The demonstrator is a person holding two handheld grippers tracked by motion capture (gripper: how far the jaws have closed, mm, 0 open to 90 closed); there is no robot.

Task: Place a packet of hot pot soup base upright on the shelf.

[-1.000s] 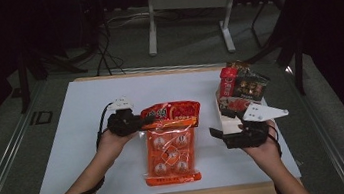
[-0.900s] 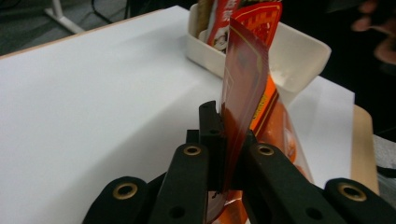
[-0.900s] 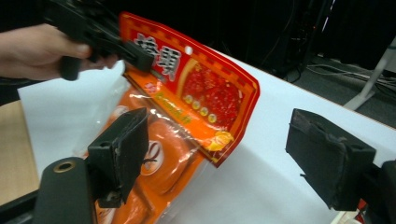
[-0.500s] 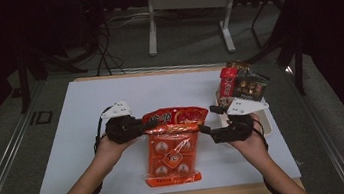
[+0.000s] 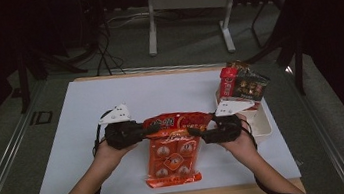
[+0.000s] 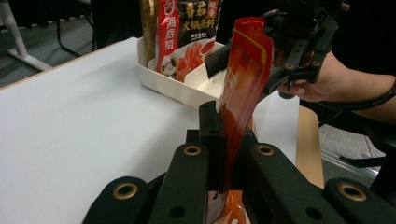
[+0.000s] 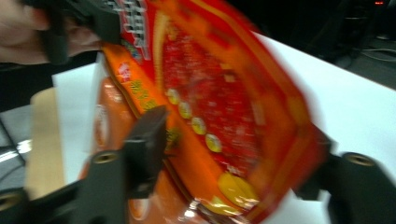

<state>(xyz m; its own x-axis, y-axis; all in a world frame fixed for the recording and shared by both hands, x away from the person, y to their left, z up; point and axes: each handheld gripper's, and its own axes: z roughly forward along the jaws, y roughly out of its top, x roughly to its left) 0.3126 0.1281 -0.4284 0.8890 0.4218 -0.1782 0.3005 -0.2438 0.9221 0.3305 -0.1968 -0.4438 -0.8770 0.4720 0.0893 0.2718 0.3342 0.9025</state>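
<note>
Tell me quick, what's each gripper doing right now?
Left gripper: shut on the red packet.
Right gripper: jaws just closing around the red packet's other end, not yet pressing.

White rectangular counter [image 5: 111, 110] with a pale wooden front edge. Cream plastic tray [image 5: 260, 121] at its right side, holding upright red and dark printed food packets [image 5: 241, 84]. Grey floor behind, bearing a white metal table frame [image 5: 187, 4] and black cables [image 5: 102, 45].

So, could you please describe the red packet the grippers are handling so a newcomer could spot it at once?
On the white table, look near the front edge, left of the cream tray of upright packets. The red packet is lifted between the left gripper and right gripper, above a flat orange packet.
</note>
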